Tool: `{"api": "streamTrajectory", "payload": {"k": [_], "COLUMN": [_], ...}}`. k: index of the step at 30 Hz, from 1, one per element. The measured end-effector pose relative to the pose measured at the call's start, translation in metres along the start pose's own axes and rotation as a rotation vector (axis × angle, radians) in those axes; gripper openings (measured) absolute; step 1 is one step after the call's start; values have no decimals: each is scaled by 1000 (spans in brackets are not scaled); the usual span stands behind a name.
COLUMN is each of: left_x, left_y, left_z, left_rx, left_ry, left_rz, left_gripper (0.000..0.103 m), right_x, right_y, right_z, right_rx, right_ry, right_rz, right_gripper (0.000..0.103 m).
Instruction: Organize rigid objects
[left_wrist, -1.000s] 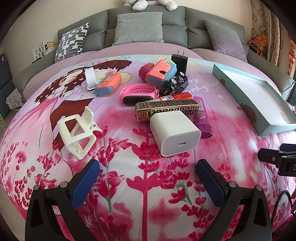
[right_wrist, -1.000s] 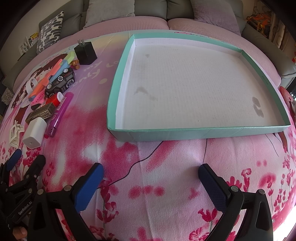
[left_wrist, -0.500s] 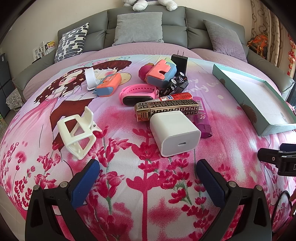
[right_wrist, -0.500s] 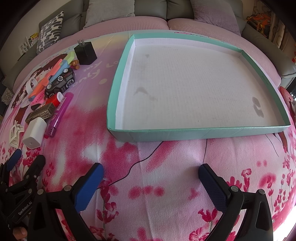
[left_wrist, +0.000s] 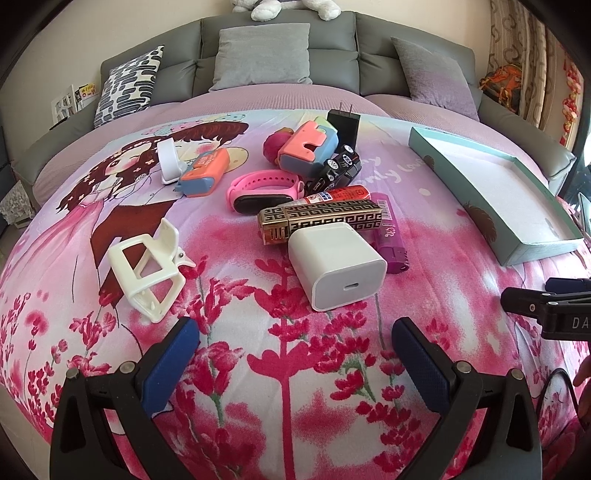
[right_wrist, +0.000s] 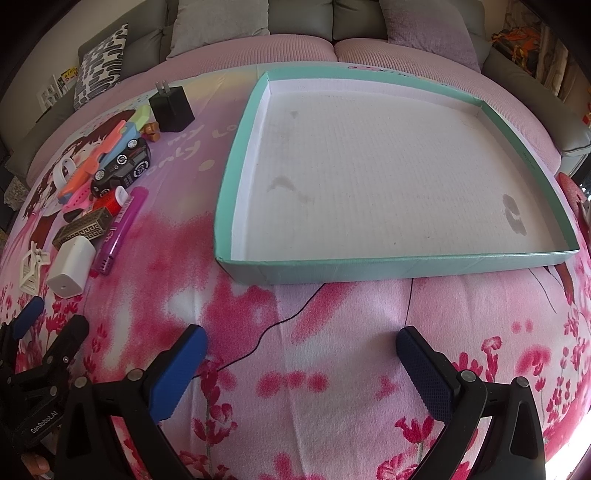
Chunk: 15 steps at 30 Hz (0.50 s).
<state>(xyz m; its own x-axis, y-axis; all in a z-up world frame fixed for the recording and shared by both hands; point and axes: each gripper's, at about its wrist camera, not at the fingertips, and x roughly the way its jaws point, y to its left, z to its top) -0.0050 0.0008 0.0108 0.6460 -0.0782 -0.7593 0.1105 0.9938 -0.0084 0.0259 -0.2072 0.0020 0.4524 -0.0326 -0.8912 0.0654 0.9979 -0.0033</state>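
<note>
Plainly, nothing is in the teal tray (right_wrist: 406, 267) yet; it lies bare on the bed (left_wrist: 288, 406), to the right of the heap. The white charger block (left_wrist: 338, 267) is nearest the left tongs (left_wrist: 293, 356), which hover wide open and empty just short of it. I'd take it first, across its flat sides, lifting clear of the gold patterned case (left_wrist: 321, 218) touching behind. The right tongs (right_wrist: 301, 363) wait open, empty, before the tray.

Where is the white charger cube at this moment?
In the left wrist view, the white charger cube lies on the bedspread just ahead of the open left gripper, touching the gold patterned box behind it.
</note>
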Motion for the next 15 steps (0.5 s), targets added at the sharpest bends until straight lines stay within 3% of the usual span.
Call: {"api": "streamTrajectory", "payload": {"k": [4, 6, 11, 15], "left_x": [-16, -20, -21, -21], "left_y": [13, 29, 71, 98], "left_z": [9, 17, 28, 26], "left_rx": [-26, -73, -162, -248], "left_ry": [-48, -51, -3, 50], "left_rz": [0, 27, 91, 108], "left_gripper": [103, 103, 103, 103], "right_x": [-28, -50, -74, -72], "right_y": [-3, 6, 34, 66], "right_z": [0, 4, 13, 20], "right_rx": [-14, -56, -96, -156], "right_ry": [-67, -140, -219, -221], "right_rz": [-9, 10, 87, 129], "right_gripper": [103, 103, 103, 103]}}
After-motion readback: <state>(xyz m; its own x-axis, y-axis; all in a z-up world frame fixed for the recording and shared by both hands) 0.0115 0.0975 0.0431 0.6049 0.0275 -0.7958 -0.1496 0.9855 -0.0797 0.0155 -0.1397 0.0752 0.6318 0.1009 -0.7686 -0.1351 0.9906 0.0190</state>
